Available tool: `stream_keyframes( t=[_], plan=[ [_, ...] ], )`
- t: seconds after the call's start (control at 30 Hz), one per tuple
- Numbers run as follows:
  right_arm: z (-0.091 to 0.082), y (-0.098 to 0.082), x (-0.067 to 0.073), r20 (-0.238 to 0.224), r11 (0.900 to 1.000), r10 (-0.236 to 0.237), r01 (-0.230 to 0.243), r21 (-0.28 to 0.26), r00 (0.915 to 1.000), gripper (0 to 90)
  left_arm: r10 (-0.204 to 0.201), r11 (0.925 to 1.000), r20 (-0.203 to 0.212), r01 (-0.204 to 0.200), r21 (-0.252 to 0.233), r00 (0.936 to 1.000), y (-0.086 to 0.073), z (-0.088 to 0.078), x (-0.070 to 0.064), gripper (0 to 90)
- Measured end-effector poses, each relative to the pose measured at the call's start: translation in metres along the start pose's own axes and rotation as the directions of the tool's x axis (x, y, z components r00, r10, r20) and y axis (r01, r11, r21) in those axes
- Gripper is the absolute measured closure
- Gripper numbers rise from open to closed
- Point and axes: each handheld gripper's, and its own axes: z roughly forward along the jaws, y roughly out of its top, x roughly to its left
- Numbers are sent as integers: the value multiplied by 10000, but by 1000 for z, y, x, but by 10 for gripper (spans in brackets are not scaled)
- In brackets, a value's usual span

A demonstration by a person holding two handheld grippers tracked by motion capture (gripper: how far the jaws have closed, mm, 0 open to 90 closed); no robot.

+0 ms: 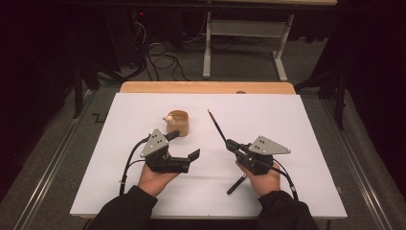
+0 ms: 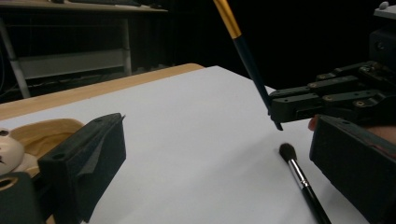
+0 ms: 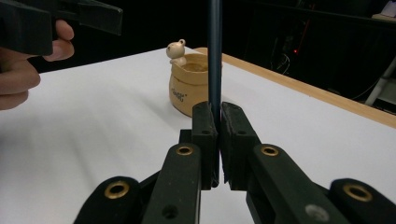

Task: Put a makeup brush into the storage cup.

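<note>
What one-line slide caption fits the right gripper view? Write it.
Right claw shut on a dark brush handle, pointing toward a tan holder on the white table.

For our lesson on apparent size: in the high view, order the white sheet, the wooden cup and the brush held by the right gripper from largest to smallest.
1. white sheet
2. brush, longer but far thinner than the cup
3. wooden cup
</note>
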Motion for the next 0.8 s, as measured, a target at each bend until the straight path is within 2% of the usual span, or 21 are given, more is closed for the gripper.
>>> stream_keyframes(
  t=[0.17, 0.33, 0.6, 0.73, 0.77, 0.8],
  plan=[
    [2, -1, 6, -71, 9999, -53, 54, 104, 10000, 865, -9, 10000, 71, 9, -17, 10000, 1, 0, -3, 59],
    [6, -3, 13, -346, 9997, -155, 160, 164, 9993, 865, -96, 9999, 186, 98, -73, 9998, 1, -1, -3, 79],
    [9, -4, 17, -552, 9995, -246, 256, 177, 9982, 865, -207, 9997, 372, 211, -103, 9991, 1, -1, -3, 152],
    [10, -4, 19, -615, 9996, -234, 245, 168, 9978, 865, -403, 9991, 514, 407, -70, 9979, 0, 0, -2, 172],
    [11, -4, 21, -709, 9995, -271, 282, 145, 9971, 865, -570, 9983, 590, 578, -123, 9966, 0, 0, -1, 194],
    [11, -4, 21, -709, 9995, -271, 282, 145, 9971, 865, -570, 9983, 590, 578, -123, 9966, 0, 0, -1, 210]
  ],
)
